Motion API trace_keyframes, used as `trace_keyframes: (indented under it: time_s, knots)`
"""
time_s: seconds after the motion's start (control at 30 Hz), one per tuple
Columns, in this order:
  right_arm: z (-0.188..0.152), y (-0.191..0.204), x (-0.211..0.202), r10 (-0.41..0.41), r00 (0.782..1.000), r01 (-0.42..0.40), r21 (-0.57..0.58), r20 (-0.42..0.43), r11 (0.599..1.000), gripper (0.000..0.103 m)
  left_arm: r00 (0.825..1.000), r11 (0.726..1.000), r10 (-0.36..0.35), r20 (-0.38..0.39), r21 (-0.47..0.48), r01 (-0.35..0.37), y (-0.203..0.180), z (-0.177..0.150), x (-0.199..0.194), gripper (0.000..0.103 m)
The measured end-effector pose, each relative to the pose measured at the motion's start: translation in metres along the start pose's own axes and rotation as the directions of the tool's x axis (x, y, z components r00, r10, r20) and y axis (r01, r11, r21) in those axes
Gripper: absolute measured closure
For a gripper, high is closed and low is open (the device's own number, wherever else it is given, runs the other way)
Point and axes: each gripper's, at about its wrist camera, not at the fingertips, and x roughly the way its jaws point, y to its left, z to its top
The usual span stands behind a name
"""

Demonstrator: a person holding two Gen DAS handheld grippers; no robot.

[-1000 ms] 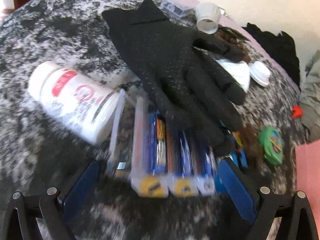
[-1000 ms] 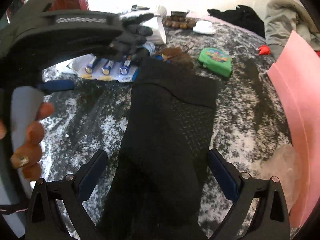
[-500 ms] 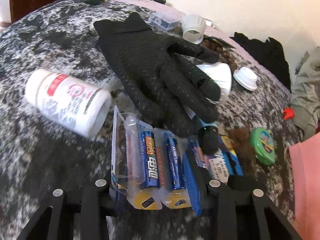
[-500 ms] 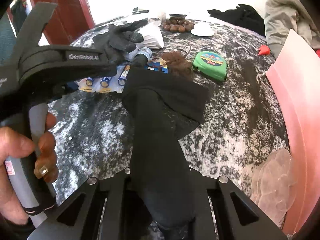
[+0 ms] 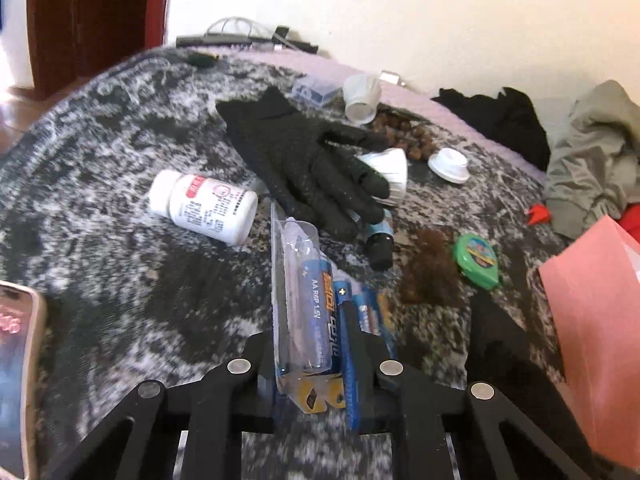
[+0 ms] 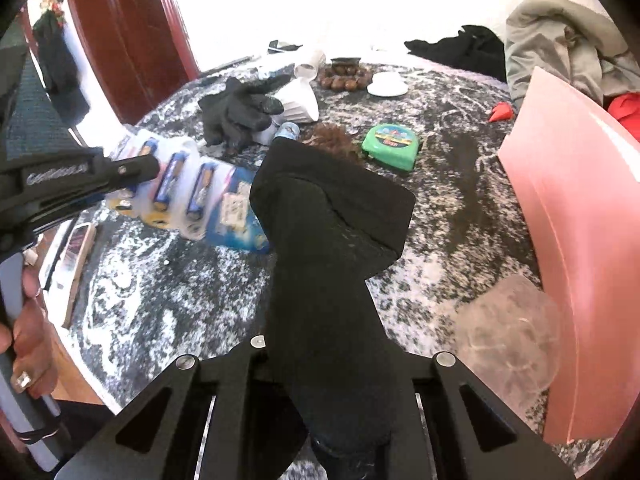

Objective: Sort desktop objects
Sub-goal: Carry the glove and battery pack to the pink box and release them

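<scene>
The left hand-held gripper (image 5: 316, 364) is closing, its jaws already pinching the near end of a blister pack of AA batteries (image 5: 320, 312), which juts forward from it, lifted clear of the mottled grey bench (image 5: 120, 280). Ahead of that gripper and to its left a white pill bottle (image 5: 204, 206) lies on its side; straight ahead lies a black glove (image 5: 304, 160) whose fingertips rest on a small dark bottle (image 5: 378, 242). Further right sits a green tape measure (image 5: 478, 256). The right hand-held gripper (image 6: 332, 364) is clamped on a second black glove (image 6: 328, 248), which rises from its jaws with the cuff hanging off the bench. To that gripper's right stands a pink sheet (image 6: 580, 220); to its left a hand (image 6: 28, 344) grips the other tool's handle.
</scene>
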Motion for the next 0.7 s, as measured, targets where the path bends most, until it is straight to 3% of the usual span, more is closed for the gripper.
trace_keyframes:
  time_s: [0.33,0.7]
  knots:
    - [-0.024,0.006,-0.050,0.061,0.997,-0.059,-0.030,0.051,0.998,0.090,0.999,0.995,0.010,0.033,0.098,-0.014,-0.022,-0.023,-0.063,0.091]
    - [-0.057,0.007,-0.135,0.111,0.980,-0.101,-0.067,0.168,0.993,0.090,0.994,0.967,-0.089,0.068,0.244,0.070,-0.081,-0.051,-0.145,0.091]
